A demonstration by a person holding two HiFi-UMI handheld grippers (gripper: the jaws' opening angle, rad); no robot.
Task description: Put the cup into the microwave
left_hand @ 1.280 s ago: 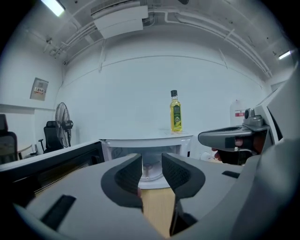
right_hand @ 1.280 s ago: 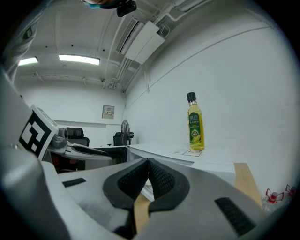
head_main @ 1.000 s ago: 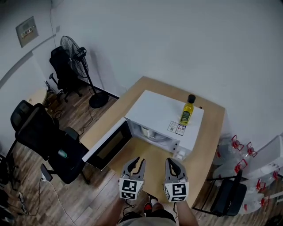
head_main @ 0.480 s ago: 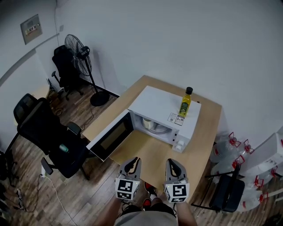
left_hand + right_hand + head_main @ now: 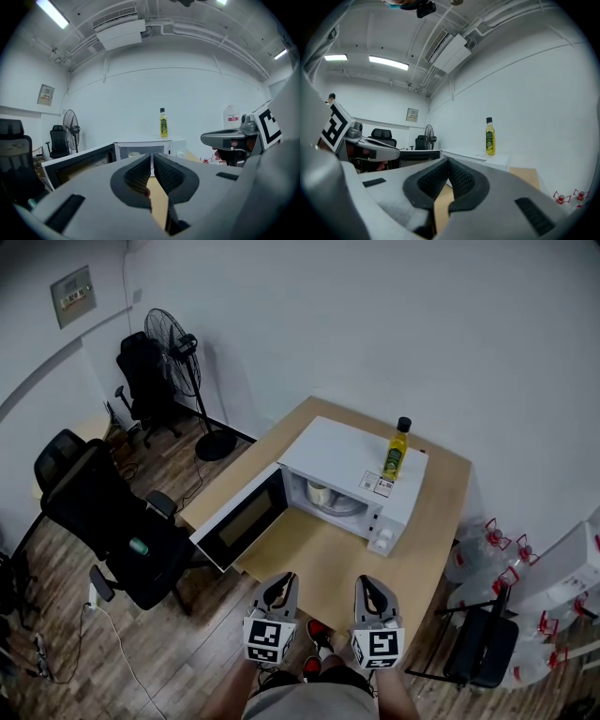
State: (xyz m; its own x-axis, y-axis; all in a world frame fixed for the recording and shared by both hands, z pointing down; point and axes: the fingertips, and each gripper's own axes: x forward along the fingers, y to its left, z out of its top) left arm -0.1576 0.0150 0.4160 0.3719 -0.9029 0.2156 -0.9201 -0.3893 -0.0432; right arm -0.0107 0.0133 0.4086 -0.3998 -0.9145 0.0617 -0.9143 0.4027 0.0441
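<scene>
Nearest the camera, the left gripper (image 5: pixel 282 579) and the right gripper (image 5: pixel 367 582) are held side by side and point toward the table (image 5: pixel 328 559). Their tips reach only its near edge, whereas one second earlier they stood well over the tabletop, so both have drawn back from the appliance. The left gripper's jaws, plainly apart one second earlier, are closing and are almost together, with only a thin slit left at the tips and nothing between them. The right gripper's jaws meet at the tips and hold nothing, as before. Beyond the bare tabletop stands the white microwave (image 5: pixel 347 451), with its door (image 5: pixel 246 518) swung wide to the left, unchanged from the earlier frames. The cup (image 5: pixel 319 492) sits inside the cavity on the left part of the turntable, upright and apart from both grippers, in the same place as one second ago. A yellow oil bottle (image 5: pixel 397 453) stands upright on the microwave's top, near its right side. Farther off, a black office chair (image 5: pixel 103 512) stands on the wooden floor at the left. A pedestal fan (image 5: pixel 178 338) stands by the far wall.
</scene>
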